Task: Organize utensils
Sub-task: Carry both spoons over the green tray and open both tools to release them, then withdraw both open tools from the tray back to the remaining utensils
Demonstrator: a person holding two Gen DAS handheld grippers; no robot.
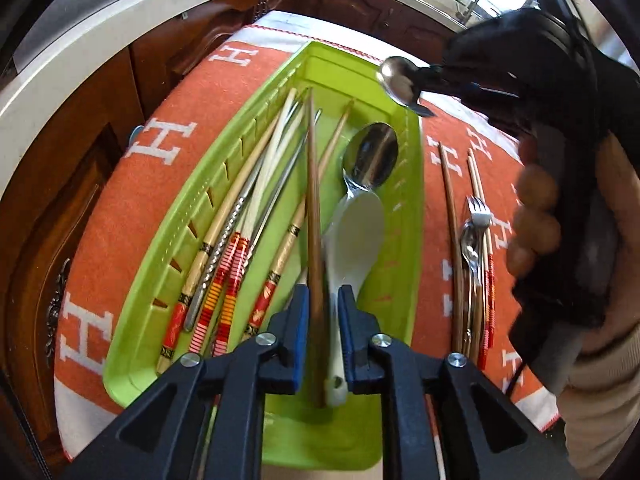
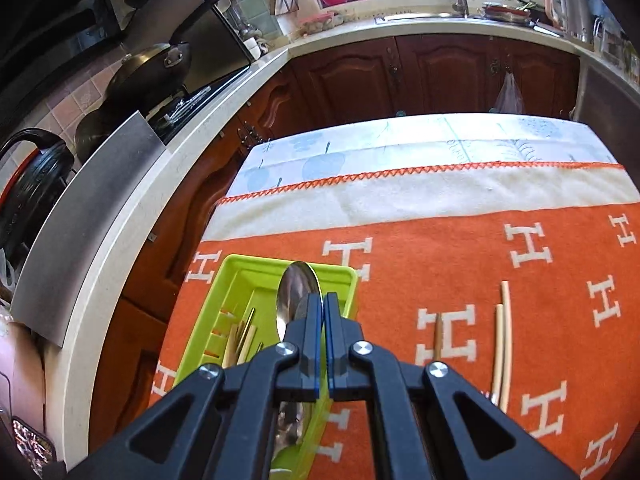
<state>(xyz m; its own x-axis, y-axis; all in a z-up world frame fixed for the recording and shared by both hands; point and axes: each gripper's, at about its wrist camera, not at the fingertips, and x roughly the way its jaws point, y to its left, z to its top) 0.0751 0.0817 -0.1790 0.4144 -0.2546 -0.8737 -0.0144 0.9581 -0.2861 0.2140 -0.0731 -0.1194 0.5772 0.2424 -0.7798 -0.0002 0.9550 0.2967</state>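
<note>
**Utensil sorting: both grippers over the green tray**

A lime-green plastic tray (image 1: 132,320) with a slotted side wall lies on an orange blanket (image 1: 132,184) patterned with white H letters, spread over a table beside dark wooden kitchen cabinets (image 2: 440,76).

Left gripper (image 1: 324,336): positioned low over the near end of the tray, pointing steeply down. Its blue-padded jaws stand slightly parted. A plain brown wooden chopstick (image 1: 314,216) and the handle of a white plastic rice paddle (image 1: 352,236) lie between the pads; whether either pad still presses on them cannot be told.

Tray contents: several chopsticks with red and orange patterned ends (image 1: 224,292) along the slotted wall, and a metal spoon (image 1: 370,160) lying bowl-up beyond the paddle.

Right gripper (image 2: 322,312): clenched on a second metal spoon (image 2: 298,284), held above the far end of the tray with the bowl projecting past the fingertips. A person's hand (image 1: 536,220) grips the handle.

On the blanket to the right of the tray, well apart from it: a small fork (image 1: 478,212), another spoon (image 1: 469,246) and more chopsticks (image 1: 452,208) lying roughly parallel.
</note>
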